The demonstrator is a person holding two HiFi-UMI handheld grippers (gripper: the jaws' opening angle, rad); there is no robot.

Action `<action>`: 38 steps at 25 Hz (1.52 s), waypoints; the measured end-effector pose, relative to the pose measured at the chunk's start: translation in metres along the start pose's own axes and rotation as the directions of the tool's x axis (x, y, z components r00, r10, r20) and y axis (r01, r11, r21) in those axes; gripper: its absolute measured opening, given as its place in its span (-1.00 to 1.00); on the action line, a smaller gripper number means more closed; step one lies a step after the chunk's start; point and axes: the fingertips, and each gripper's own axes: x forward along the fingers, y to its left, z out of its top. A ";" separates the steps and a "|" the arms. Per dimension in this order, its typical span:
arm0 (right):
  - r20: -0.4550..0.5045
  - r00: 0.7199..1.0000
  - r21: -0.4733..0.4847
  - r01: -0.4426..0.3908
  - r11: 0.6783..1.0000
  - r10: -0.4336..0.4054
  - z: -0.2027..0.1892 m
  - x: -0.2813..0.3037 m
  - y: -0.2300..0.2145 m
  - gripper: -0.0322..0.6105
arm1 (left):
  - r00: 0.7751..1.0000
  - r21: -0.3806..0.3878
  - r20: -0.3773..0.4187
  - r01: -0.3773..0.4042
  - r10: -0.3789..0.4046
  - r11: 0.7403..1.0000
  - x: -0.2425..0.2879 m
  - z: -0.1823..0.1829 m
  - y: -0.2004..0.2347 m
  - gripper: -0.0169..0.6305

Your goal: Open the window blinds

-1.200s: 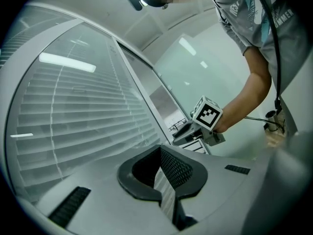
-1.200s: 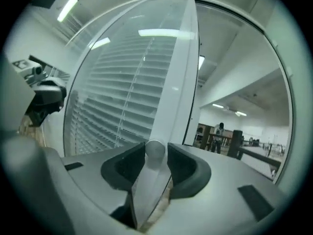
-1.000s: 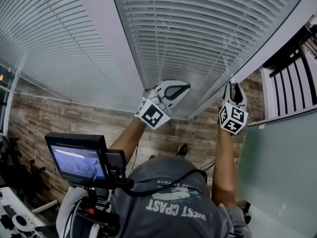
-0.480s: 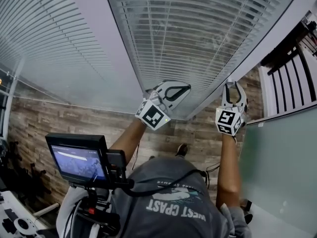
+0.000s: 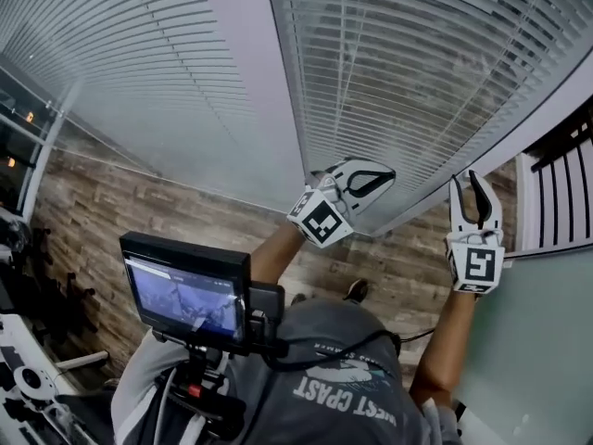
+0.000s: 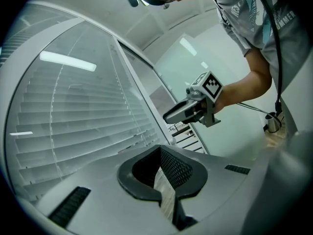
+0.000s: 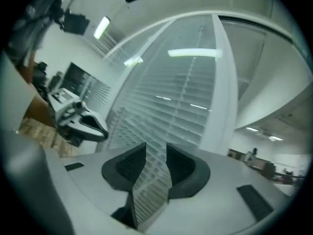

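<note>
Right gripper (image 5: 468, 185) wider apart than before, beside the blinds (image 5: 417, 54)

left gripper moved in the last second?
No. The left gripper sits further right in the head view, but so does the blind; it is still at the blind's lower left corner. The camera shifted.

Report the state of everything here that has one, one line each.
Right window blind: lowered over the glass, not drawn up.
Left window blind: also lowered.
Left gripper: jaws together, nothing seen between them.
Right gripper: jaws apart, empty, raised at the right window blind's lower edge.
Monitor: switched on, showing a picture.
</note>
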 end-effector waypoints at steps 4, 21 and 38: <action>0.130 0.952 -0.030 -0.277 0.961 0.278 0.037 -0.007 0.045 -0.54 | 0.999 -0.022 0.032 0.012 -0.011 1.000 -0.001 0.003 0.000 -0.94; 0.167 0.897 -0.028 -0.411 0.911 0.410 0.043 -0.005 0.066 -0.67 | 0.999 -0.009 0.037 -0.004 0.005 1.000 -0.007 -0.002 0.002 -0.94; 0.161 0.901 -0.002 -0.409 0.913 0.404 0.032 -0.002 0.062 -0.75 | 1.000 -0.019 0.024 -0.002 0.003 1.000 -0.003 0.000 0.000 -0.94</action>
